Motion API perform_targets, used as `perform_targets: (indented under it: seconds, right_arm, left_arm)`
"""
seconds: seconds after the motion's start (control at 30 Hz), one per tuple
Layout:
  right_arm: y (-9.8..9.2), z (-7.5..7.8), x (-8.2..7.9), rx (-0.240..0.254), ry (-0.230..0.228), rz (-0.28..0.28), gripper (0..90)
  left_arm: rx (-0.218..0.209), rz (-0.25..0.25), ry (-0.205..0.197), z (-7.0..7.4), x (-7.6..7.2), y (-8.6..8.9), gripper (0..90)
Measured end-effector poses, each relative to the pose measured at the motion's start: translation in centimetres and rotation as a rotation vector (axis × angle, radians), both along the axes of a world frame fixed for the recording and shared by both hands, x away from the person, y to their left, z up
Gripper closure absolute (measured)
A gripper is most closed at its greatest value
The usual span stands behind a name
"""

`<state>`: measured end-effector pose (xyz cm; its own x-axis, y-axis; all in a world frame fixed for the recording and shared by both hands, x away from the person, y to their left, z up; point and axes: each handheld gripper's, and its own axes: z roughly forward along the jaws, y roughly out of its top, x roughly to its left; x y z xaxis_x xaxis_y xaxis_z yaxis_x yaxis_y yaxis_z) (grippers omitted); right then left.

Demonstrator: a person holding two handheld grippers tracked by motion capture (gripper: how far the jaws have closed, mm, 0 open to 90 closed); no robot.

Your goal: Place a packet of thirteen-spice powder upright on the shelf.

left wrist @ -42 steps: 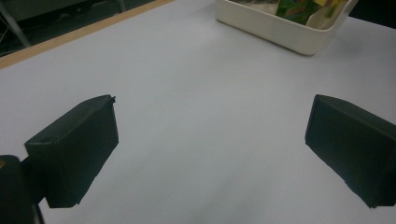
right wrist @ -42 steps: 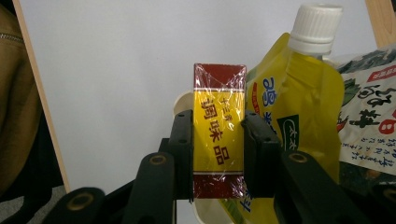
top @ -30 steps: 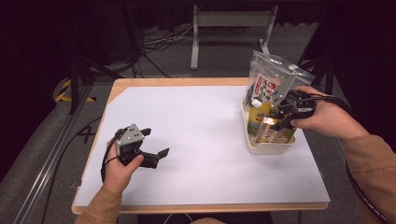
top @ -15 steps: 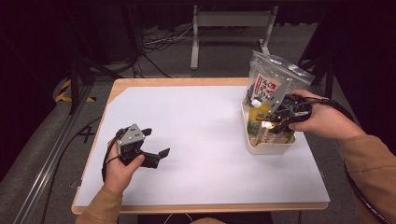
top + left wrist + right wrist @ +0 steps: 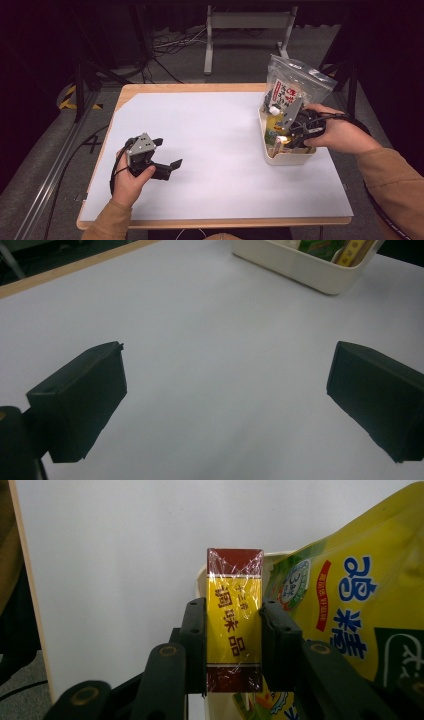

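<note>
Seasoning box (image 5: 234,620): small, film-wrapped, likely light, stiff, slippery; right gripper (image 5: 234,645) clamps its long sides over the tub (image 5: 287,156); left gripper (image 5: 225,400) wide open, empty.

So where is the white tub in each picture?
High view: the white tub sits at the table's right side, beside the right hand.
Left gripper view: top right, far off.
Right gripper view: its rim peeks out behind the yellow box.
Shared landmark: the white tabletop.
</note>
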<state>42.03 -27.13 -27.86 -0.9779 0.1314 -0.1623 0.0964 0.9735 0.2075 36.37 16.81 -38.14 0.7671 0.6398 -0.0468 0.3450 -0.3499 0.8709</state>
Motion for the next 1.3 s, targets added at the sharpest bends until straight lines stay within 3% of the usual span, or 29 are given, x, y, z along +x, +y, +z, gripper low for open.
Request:
perform_targets:
  seconds: [0.33,0.77,0.83,0.9,1.1,1.23,1.27,1.3]
  right_arm:
    - [-0.2,-0.8,-0.1,-0.02,-0.015,0.01,67.6]
    - [-0.4,-0.6,-0.2,0.032,-0.031,-0.001,56.2]
    - [-0.5,-0.5,-0.4,0.07,-0.028,-0.029,49.4]
    - [-0.5,-0.3,-0.7,0.098,-0.035,-0.037,48.3]
    - [-0.8,0.3,-2.3,0.247,-0.105,-0.083,41.7]
    - [-1.7,0.4,-3.4,0.353,-0.145,-0.135,38.8]
    - [-1.7,0.4,-3.4,0.353,-0.145,-0.135,38.8]
    - [-2.4,0.4,-4.0,0.393,-0.168,-0.161,38.7]
  left_arm:
    - [0.005,-0.005,0.004,0.0,0.1,-0.1,3.3]
    - [0.006,-0.006,0.009,0.0,0.0,-0.1,3.3]
    - [0.006,-0.005,0.007,0.1,-0.1,0.0,3.3]
    - [0.007,-0.002,0.006,0.1,-0.4,0.3,3.3]
    - [0.006,0.013,-0.004,0.1,-1.3,1.4,3.1]
    - [0.016,0.015,-0.004,0.0,-1.7,1.9,3.1]
    - [0.018,0.015,-0.004,0.0,-1.9,2.1,3.1]
    - [0.017,0.021,-0.003,-0.1,-2.2,2.5,3.1]
